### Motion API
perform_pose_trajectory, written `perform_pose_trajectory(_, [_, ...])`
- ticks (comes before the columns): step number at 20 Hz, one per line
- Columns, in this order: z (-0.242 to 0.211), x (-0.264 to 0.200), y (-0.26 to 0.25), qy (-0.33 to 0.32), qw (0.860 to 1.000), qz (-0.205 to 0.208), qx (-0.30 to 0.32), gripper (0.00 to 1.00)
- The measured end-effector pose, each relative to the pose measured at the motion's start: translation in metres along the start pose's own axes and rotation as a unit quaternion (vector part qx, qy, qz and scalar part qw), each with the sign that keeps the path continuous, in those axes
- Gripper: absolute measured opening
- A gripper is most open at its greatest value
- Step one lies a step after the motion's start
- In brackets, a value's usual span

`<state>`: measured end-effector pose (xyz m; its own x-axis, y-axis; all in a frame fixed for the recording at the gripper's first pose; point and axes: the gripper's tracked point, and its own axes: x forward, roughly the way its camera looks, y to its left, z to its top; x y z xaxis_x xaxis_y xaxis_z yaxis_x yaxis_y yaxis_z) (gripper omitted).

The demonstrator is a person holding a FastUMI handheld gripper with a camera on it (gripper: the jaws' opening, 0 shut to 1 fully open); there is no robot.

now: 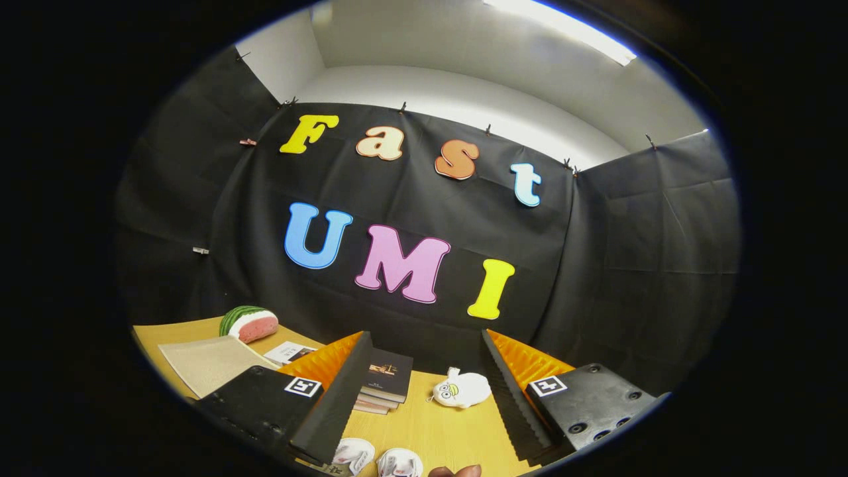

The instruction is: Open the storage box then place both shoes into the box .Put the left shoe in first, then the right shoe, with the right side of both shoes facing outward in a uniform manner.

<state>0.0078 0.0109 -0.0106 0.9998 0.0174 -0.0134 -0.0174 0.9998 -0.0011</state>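
My gripper (424, 391) is open, held above the wooden table (437, 430) and tilted up toward the back wall, with nothing between its fingers. Two white shoes with pink markings lie side by side on the table close below the fingers, the left one (352, 456) by the left finger, the right one (399, 462) beside it. Only their upper parts are in sight. A fingertip of a person's hand (456, 471) pokes in just right of the shoes.
A stack of dark books (384, 381) sits beyond the left finger. A white plush toy with big eyes (462, 388) lies between the fingers, farther off. A watermelon-slice toy (248, 323), a beige mat (209, 363) and a leaflet (288, 351) lie at the far left.
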Motion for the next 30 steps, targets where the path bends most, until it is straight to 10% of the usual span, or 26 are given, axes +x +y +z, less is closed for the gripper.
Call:
perform_pose_trajectory(9, [-0.004, 0.011, 0.023, 0.005, 0.999, 0.026, 0.02, 0.97])
perform_pose_trajectory(19, [-0.042, 0.026, 0.113, 0.072, 0.974, 0.186, 0.112, 0.98])
perform_pose_trajectory(25, [-0.093, 0.011, 0.181, 0.199, 0.892, 0.304, 0.269, 0.99])
perform_pose_trajectory(30, [-0.145, -0.01, 0.22, 0.35, 0.766, 0.33, 0.426, 0.99])
